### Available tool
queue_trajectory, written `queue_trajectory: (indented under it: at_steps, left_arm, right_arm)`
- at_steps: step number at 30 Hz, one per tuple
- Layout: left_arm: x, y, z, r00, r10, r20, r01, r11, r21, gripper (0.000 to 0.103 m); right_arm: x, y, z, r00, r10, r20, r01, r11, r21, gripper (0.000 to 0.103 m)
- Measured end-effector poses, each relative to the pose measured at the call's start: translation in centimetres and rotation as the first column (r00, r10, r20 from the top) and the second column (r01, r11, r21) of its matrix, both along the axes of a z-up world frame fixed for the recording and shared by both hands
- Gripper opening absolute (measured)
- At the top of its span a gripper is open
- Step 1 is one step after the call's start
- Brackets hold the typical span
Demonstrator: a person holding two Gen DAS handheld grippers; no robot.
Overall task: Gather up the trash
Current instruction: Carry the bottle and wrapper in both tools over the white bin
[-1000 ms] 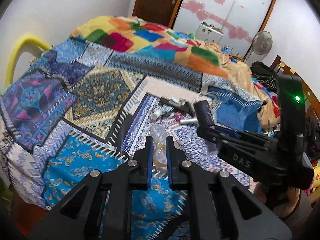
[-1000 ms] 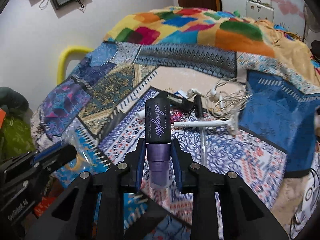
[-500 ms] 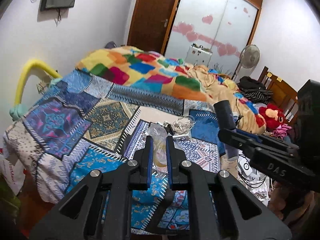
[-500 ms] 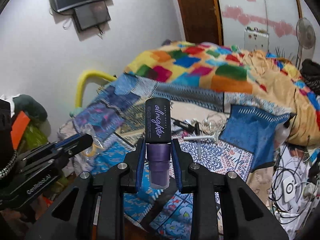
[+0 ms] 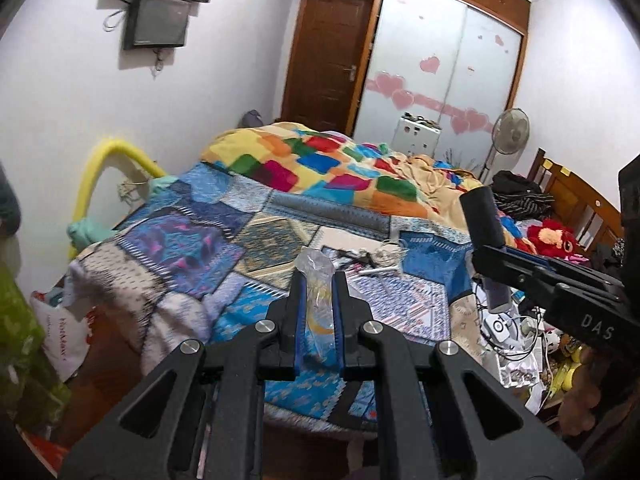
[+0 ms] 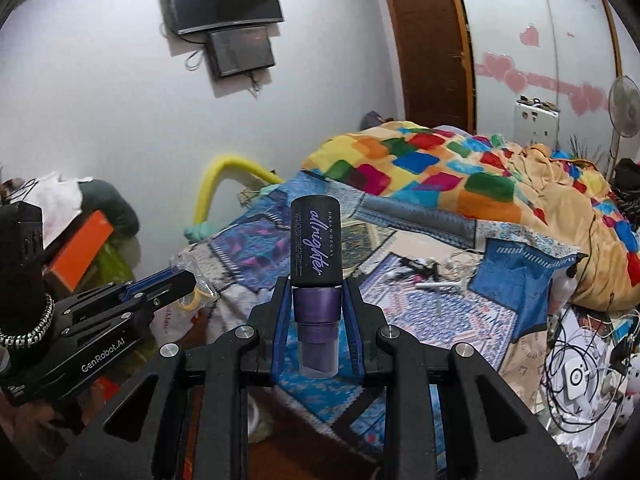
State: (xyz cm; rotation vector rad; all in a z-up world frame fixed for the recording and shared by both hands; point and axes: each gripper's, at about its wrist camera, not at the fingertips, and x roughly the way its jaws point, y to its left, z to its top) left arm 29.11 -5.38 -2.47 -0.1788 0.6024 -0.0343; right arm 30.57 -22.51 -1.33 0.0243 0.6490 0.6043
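At the far left of the right wrist view, I see my left gripper reaching in from the edge, its fingers pinched on a crumpled clear plastic wrapper with a yellowish ring inside; what that ring is I cannot tell, the plastic is too blurred. Centre of that frame, my right gripper clamps a purple spray bottle by its lower body, upright, the black cap lettered "all nighter" standing above the fingers. Right of the bottle, on the patterned bedspread, lie a white razor and a tangle of white earphone cable, near each other. A patchwork blanket is heaped at upper right.

Over in the left wrist view, a yellow foam arch stands at the left edge by the wall. At lower centre the left gripper grips the wrapper, which pokes up past the fingertips, held in the air above the bed's near edge. At the right of the frame the right gripper comes in from the side, the bottle gripped between its fingers, held off the bed. A fan stands at upper right.
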Motion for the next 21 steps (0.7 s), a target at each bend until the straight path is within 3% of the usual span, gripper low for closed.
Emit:
queue_trajectory:
  at_steps: [9,21]
  left_arm:
    - [-6.6,4.8,-0.4,0.996,0.083,-0.014,-0.083,0.996,0.029,0.011]
    - [-12.2,12.1,-3.5,0.981,0.182,-0.068,-0.181,0.983,0.015,0.011]
  right_arm:
    - [-5.6,4.9,-0.3,0.993,0.117,0.016,-0.117,0.993,-0.023,0.023]
    - [-10.2,12.9,-3.8,0.967,0.252,-0.041,-0.254,0.964,-0.081,0.023]
